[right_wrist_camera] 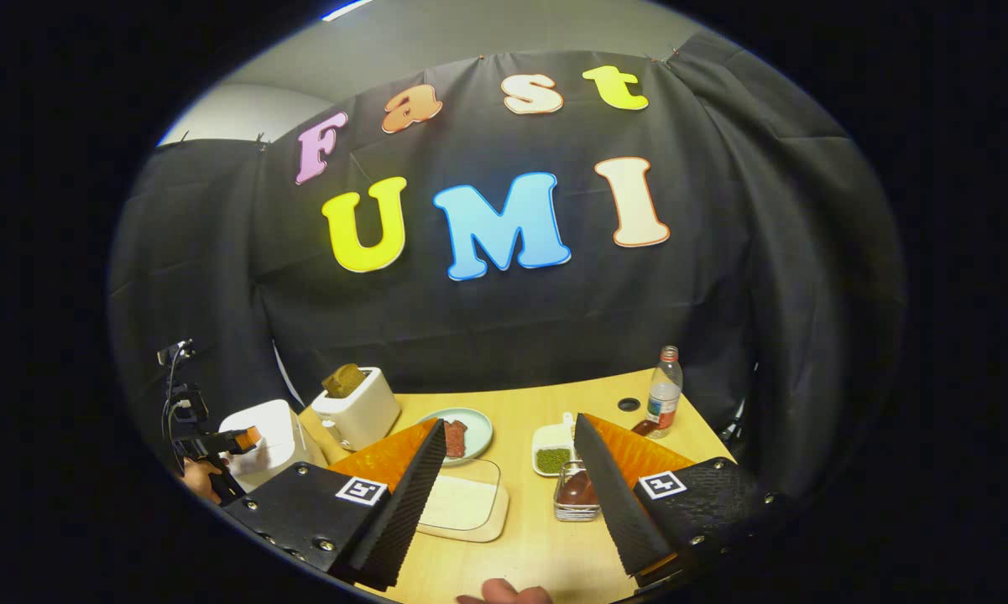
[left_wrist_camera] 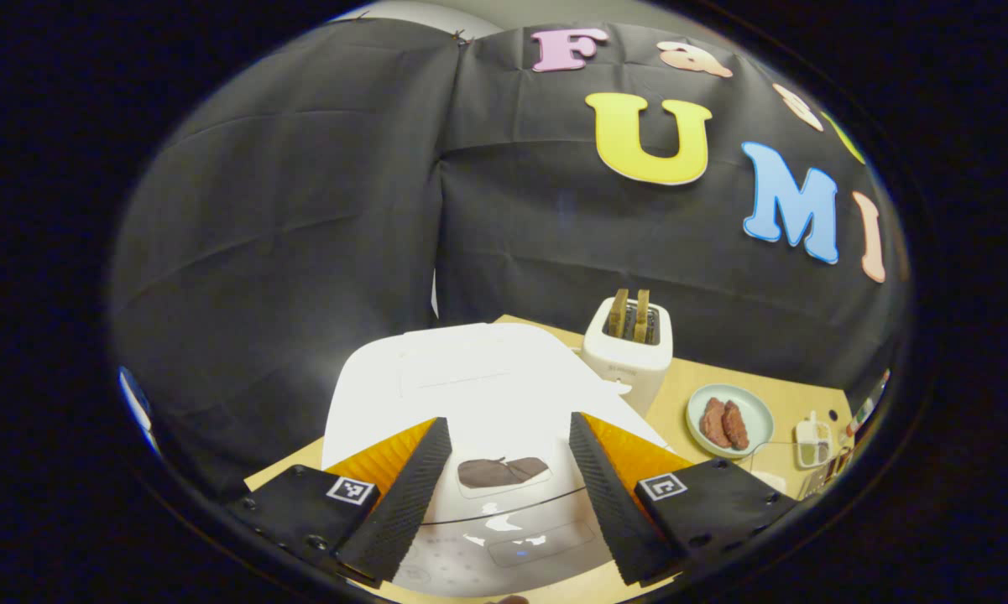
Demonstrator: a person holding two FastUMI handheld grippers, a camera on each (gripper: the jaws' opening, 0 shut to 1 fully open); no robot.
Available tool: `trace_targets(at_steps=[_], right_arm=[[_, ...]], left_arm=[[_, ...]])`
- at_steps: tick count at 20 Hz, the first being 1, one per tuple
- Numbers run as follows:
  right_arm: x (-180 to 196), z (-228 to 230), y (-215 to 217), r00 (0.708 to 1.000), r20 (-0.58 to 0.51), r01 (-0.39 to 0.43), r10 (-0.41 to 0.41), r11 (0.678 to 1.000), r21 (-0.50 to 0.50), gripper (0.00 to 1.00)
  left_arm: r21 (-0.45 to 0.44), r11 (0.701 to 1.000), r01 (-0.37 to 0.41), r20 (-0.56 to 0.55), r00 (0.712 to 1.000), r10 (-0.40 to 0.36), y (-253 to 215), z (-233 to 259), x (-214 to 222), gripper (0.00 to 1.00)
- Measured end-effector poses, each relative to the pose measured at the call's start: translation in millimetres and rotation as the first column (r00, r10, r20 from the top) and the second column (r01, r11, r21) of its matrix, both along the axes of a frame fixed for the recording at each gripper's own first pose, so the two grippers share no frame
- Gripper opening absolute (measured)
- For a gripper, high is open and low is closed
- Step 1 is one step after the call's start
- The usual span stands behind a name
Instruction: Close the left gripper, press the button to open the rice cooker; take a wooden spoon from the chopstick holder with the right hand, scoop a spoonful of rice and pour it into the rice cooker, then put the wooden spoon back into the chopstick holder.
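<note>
The white rice cooker (left_wrist_camera: pixel 478 394) is sitting shut at the table's (right_wrist_camera: pixel 545 537) left end, its lid button (left_wrist_camera: pixel 504 471) lying between the fingers of the left gripper (left_wrist_camera: pixel 510 491), which is hovering just above with jaws spread wide. Judged from here, those fingers need pressing together first, then lowering squarely onto the button. The right gripper (right_wrist_camera: pixel 510 491) is waiting, also spread, over the table's near edge, above a clear lidded container of rice (right_wrist_camera: pixel 463 505); a toaster (left_wrist_camera: pixel 629 351) is standing behind the cooker.
</note>
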State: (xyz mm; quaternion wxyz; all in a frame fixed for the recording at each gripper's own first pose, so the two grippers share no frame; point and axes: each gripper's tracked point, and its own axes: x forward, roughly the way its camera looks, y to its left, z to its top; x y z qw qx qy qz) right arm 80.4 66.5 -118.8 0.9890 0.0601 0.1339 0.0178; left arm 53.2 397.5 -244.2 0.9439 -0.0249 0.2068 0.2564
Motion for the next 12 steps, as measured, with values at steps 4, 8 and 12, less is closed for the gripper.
trace_targets(at_steps=[4,8,12], right_arm=[[5.3,19.5,-10.2,0.998,0.051,0.043,-0.042,0.999,-0.029,0.93],[7.5,47.9,-9.5,0.993,0.11,0.046,-0.042,0.998,-0.037,0.93],[3.7,85.5,-2.9,0.981,0.187,0.058,-0.053,0.998,-0.022,0.93]], left_arm=[[0.086,0.99,0.108,0.137,0.983,-0.119,-45.8,87.2,6.2,0.97],[0.063,0.965,0.256,0.247,0.932,-0.264,-149.2,157.6,-3.0,0.97],[0.099,0.913,0.395,0.309,0.86,-0.406,-242.8,207.1,-24.9,0.97]])
